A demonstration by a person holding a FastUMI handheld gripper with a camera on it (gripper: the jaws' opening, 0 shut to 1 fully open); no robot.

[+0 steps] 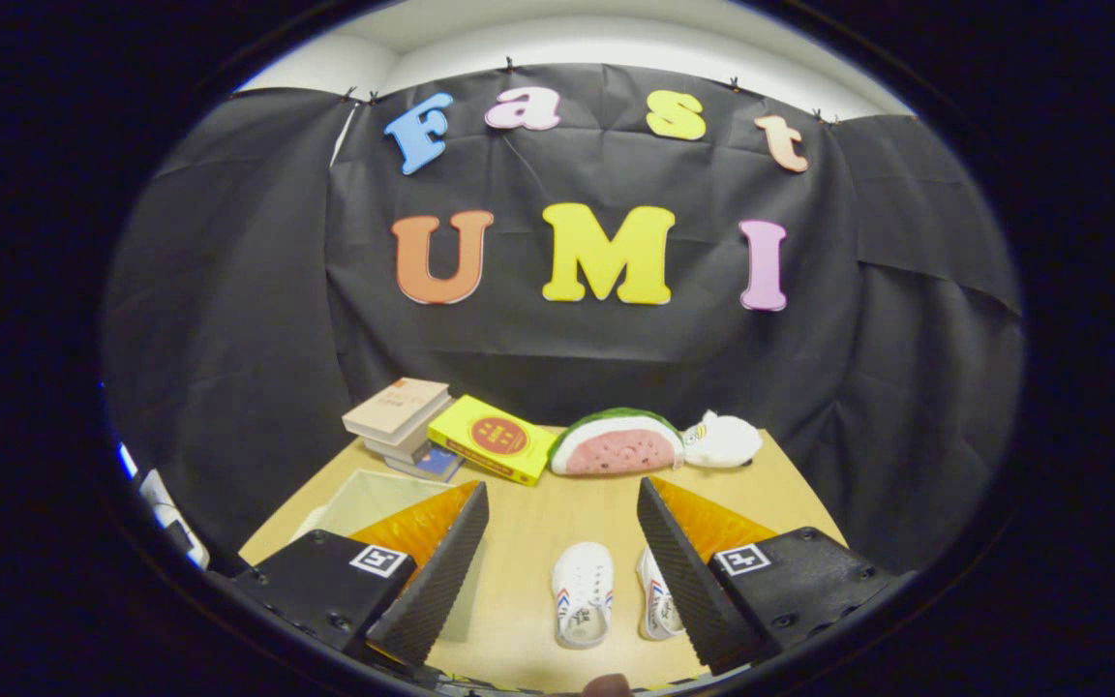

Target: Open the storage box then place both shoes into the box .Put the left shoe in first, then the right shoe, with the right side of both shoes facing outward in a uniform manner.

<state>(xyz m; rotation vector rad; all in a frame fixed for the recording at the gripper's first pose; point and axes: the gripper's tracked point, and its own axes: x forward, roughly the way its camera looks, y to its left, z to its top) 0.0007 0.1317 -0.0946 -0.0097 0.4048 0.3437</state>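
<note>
My gripper (562,499) hangs open above the wooden table (538,523), its two fingers wide apart with nothing between them. Below the gap, on the table, lie two small white shoes with red and blue stripes. The left one (583,592) shows in full between the fingers. The right one (657,605) is partly hidden by the right finger (683,571). Behind the left finger (436,571) sits the pale translucent storage box (364,499); I cannot tell whether its lid is up.
At the table's far edge are a stack of books (401,418), a yellow box with a red round mark (492,439), a watermelon-slice plush (616,445) and a small white plush (722,440). The black cloth wall rises right behind them.
</note>
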